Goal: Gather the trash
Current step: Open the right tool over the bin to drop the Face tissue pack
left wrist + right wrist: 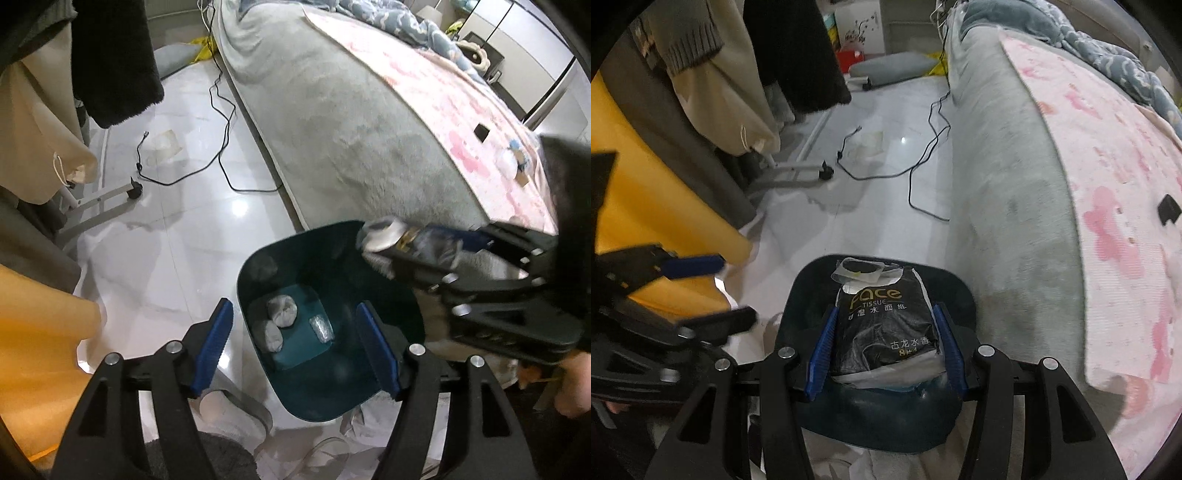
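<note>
In the left wrist view a dark teal bin [245,273] stands on the white floor beside the bed. Inside it lie two crumpled tissues [281,312] and a small shiny wad [321,328]. My left gripper [294,314] hangs open above the bin with nothing between its blue pads. My right gripper [424,251] comes in from the right, shut on a black tissue pack [384,236] over the bin's far rim. In the right wrist view that gripper [885,308] clamps both sides of the pack [886,332], which hides most of the bin [812,273]. The left gripper [720,291] shows blurred at the left.
A bed with a grey blanket [332,110] and a pink cover [480,122] runs along the right. A black cable [221,122] trails over the floor. Hanging clothes, a rack foot with a caster [135,190] and yellow fabric [37,332] crowd the left. A white shoe [232,413] lies beside the bin.
</note>
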Tool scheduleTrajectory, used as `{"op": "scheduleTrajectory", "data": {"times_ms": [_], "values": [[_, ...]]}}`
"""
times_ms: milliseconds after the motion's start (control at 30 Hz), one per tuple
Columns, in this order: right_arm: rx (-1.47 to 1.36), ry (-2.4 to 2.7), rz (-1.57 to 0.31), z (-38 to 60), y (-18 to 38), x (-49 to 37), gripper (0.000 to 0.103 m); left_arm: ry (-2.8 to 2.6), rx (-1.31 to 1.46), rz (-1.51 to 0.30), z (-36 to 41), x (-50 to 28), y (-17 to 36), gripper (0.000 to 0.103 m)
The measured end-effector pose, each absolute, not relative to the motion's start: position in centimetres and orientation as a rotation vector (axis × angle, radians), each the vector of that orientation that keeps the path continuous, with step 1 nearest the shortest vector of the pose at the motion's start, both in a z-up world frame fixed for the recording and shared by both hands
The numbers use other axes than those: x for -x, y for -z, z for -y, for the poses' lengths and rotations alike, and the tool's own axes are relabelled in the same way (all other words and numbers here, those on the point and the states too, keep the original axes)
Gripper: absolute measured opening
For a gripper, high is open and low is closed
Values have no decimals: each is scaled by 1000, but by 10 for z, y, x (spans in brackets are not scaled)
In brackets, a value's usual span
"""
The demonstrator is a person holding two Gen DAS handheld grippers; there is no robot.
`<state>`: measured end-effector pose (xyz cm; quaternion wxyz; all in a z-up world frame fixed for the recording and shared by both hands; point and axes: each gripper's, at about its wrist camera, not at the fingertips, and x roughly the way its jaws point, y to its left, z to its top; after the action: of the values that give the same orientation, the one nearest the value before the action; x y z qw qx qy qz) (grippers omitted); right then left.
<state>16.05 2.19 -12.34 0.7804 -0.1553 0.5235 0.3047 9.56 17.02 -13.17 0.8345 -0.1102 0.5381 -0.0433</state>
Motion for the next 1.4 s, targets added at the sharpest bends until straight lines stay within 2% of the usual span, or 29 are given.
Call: {"op": "scheduleTrajectory", "data": {"times_ms": [467, 567, 633, 800, 1233, 1400], "values": [[432, -649, -1263, -39, 170, -157, 54, 65, 146, -905, -172, -84, 76, 75], [450, -663, -1295, -40, 178, -153, 62, 75, 155, -866, -173, -84, 68, 76], [456, -662, -1300, -40, 181, -151, 72, 76, 159, -847, -174, -82, 63, 76], [448, -676, -1306, -37, 183, -146, 82, 76, 170, -807, -173, -83, 52, 76], [380, -716, -1067, -8, 113, -135, 85, 119, 160, -686, -143, -88, 17, 76], [330, -711, -980, 15, 86, -137, 85, 124, 146, -637, -130, -90, 4, 83]]}}
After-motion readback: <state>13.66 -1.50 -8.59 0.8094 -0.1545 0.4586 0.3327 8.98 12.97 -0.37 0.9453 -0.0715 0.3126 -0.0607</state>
